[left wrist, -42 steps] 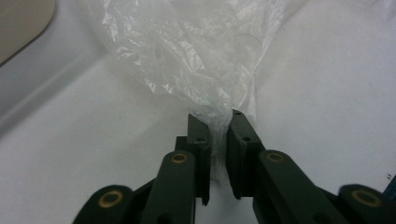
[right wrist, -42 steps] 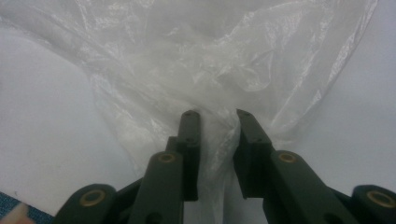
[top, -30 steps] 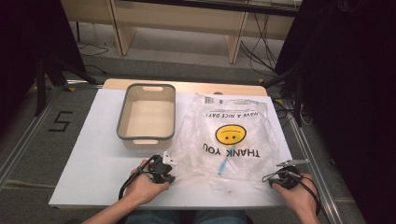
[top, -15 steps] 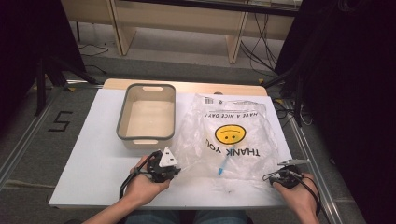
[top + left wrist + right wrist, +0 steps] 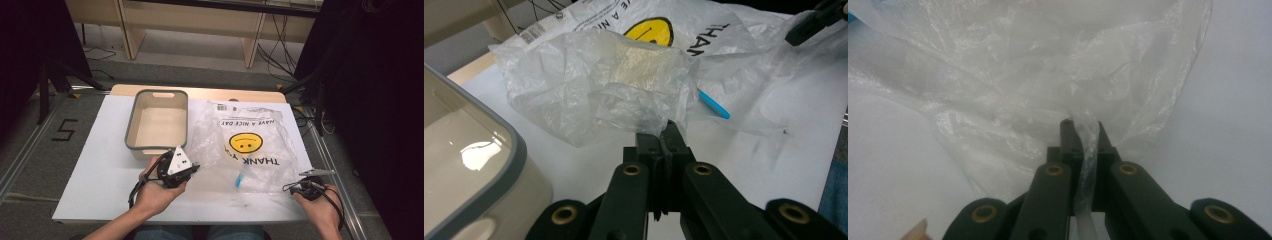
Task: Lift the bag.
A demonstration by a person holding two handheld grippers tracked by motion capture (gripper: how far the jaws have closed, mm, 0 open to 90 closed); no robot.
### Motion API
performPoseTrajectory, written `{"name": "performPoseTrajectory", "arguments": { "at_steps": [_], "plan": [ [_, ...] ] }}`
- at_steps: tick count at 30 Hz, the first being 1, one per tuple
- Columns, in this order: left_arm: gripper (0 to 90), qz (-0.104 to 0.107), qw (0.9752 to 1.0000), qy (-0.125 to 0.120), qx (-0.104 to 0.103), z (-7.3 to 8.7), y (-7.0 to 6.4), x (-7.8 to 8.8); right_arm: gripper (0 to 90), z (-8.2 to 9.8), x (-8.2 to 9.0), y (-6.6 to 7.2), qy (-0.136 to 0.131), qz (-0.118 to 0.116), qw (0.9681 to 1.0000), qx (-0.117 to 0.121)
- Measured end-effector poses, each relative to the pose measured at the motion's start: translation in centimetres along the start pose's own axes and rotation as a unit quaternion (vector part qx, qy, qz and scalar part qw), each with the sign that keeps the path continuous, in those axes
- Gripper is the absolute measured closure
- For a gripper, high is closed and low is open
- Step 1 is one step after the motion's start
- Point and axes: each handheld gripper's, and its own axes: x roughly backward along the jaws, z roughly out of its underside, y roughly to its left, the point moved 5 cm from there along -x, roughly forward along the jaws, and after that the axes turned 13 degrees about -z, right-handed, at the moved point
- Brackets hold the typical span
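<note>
A clear plastic bag (image 5: 250, 145) printed with a yellow smiley and "THANK YOU" lies on the white table (image 5: 100, 175). A small blue item (image 5: 240, 179) rests inside it, also seen as the blue item (image 5: 713, 104) in the left gripper view. My left gripper (image 5: 196, 167) is shut on the bag's near left edge and holds it a little above the table; the left gripper (image 5: 663, 136) pinches the crumpled film of the bag (image 5: 589, 85). My right gripper (image 5: 299, 184) is shut on the bag's near right corner, where the right gripper (image 5: 1082, 131) clamps a twisted strip of the bag (image 5: 1048, 65).
A beige bin with a grey rim (image 5: 134, 120) stands open beside the bag on its left, and the bin (image 5: 499, 135) is close to my left gripper. Beyond the table are a dark floor, cables and wooden shelving legs.
My left gripper has risen and tilted, its grey plate now facing the camera, and it has lifted the bag's left edge off the table. The right hand has kept still.
</note>
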Motion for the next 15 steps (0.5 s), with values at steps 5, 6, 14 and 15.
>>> {"name": "performPoseTrajectory", "arguments": {
  "at_steps": [5, 6, 14, 15],
  "plan": [
    [89.8, -0.004, 0.9999, -0.015, 0.001, -0.8, 0.2, 0.2, 89.8, -0.1, 0.2, 0.0, -0.007, 0.003, 1.0000, -0.002],
    [89.8, -0.003, 0.9998, -0.019, 0.001, -1.1, 0.2, 0.2, 89.8, -0.1, 0.2, -0.1, -0.008, 0.004, 1.0000, -0.002],
    [89.8, -0.011, 0.9990, -0.044, 0.005, -2.8, 0.7, 0.8, 89.9, -0.7, 0.9, -0.3, -0.036, 0.017, 0.9992, 0.002],
    [89.8, -0.011, 0.9989, -0.045, 0.006, -2.9, 0.9, 0.8, 89.9, -0.8, 1.1, -0.3, -0.041, 0.019, 0.9990, 0.001]
  ]
}}
